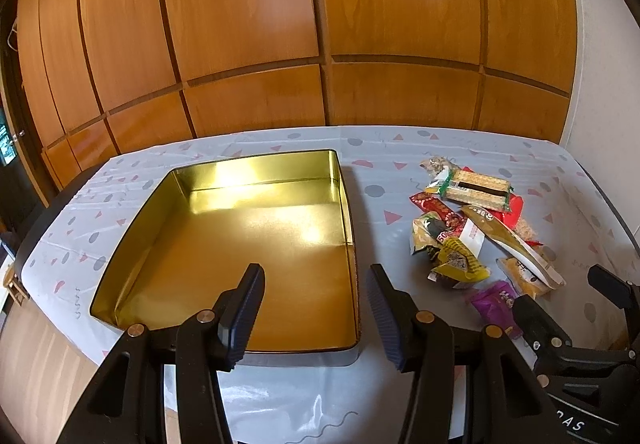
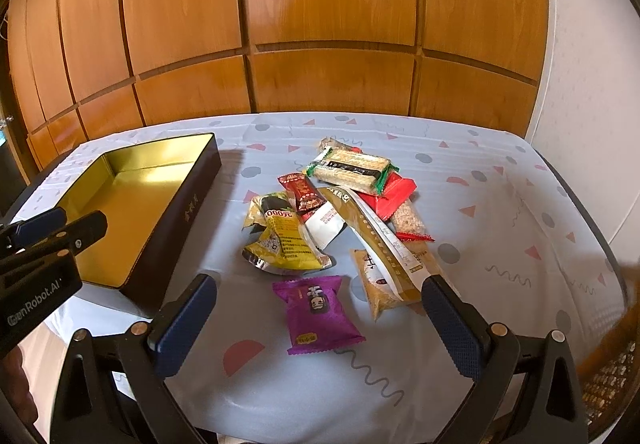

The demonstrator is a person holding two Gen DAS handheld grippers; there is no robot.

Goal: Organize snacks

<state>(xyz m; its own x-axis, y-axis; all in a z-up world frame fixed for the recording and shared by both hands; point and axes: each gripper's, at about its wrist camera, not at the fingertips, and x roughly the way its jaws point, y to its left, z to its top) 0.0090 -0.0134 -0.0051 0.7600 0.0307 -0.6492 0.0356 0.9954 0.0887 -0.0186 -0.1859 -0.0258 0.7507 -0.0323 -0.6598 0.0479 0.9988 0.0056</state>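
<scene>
Gold tin (image 1: 256, 228), "Robot.AI" left gripper (image 2: 60, 224)

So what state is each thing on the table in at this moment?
Tin box: open, no lid, nothing inside.
Purple packet: sealed, flat, apart from the pile.
Snack pile: heaped beside the box, overlapping.
Left gripper: open, holding nothing.
Right gripper: open, holding nothing.
</scene>
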